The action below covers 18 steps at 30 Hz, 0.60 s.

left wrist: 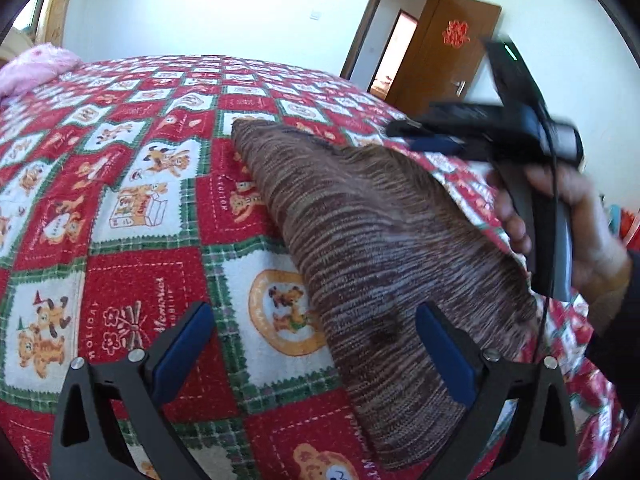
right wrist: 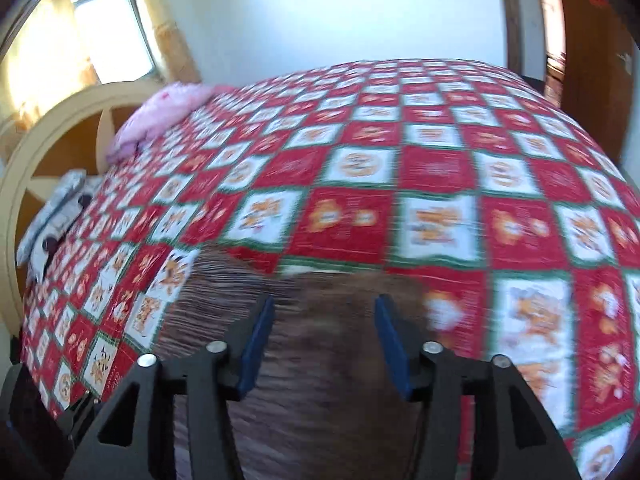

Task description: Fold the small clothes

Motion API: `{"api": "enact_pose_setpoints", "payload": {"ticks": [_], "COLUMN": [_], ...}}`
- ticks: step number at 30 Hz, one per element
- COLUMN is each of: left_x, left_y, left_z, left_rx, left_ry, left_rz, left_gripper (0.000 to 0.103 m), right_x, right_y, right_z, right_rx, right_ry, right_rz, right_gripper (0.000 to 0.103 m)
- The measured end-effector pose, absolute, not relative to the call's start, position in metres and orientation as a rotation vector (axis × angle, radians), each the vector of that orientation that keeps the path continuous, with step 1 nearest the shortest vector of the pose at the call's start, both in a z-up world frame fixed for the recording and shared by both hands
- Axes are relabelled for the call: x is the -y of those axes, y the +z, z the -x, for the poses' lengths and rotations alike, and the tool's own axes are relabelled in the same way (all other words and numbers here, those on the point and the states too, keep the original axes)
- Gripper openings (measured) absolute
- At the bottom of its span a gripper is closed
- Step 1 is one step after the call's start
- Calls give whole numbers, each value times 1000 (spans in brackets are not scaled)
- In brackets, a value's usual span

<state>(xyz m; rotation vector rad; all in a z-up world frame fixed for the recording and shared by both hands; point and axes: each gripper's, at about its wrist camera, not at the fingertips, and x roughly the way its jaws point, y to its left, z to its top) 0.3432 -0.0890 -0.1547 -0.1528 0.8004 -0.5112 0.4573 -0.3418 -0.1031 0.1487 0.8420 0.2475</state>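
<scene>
A brown striped knit garment (left wrist: 372, 252) lies flat on the red, white and green checked bedspread (left wrist: 132, 184). My left gripper (left wrist: 316, 320) is open and empty; its right finger is over the garment's near part. My right gripper (left wrist: 404, 128) shows in the left wrist view, held in a hand above the garment's far right edge. In the blurred right wrist view the right gripper (right wrist: 324, 312) is open and empty above the garment (right wrist: 312, 384), which fills the lower middle.
A pink pillow (right wrist: 160, 116) and a patterned grey item (right wrist: 60, 208) lie at the head of the bed by a cream headboard (right wrist: 44, 136). A brown door (left wrist: 444, 60) stands open behind the bed. The bedspread (right wrist: 440, 168) stretches wide beyond the garment.
</scene>
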Motion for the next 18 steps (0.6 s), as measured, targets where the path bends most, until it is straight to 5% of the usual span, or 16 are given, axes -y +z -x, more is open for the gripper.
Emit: {"api": "enact_pose_setpoints", "payload": {"ticks": [7,18], "left_x": [96,112], "left_y": [-155,-156], "left_z": [-344,-344], "left_rx": [-811,-845], "left_ry": [-522,-575], "left_rz": [135,71], "left_gripper": [101,95], "right_x": [428,417], "right_y": [-134,-168], "right_z": [-451,-463], "right_rx": [-863,-910], "right_ry": [198,380], "right_rz": [-382,-525], "right_gripper": [64,64]}}
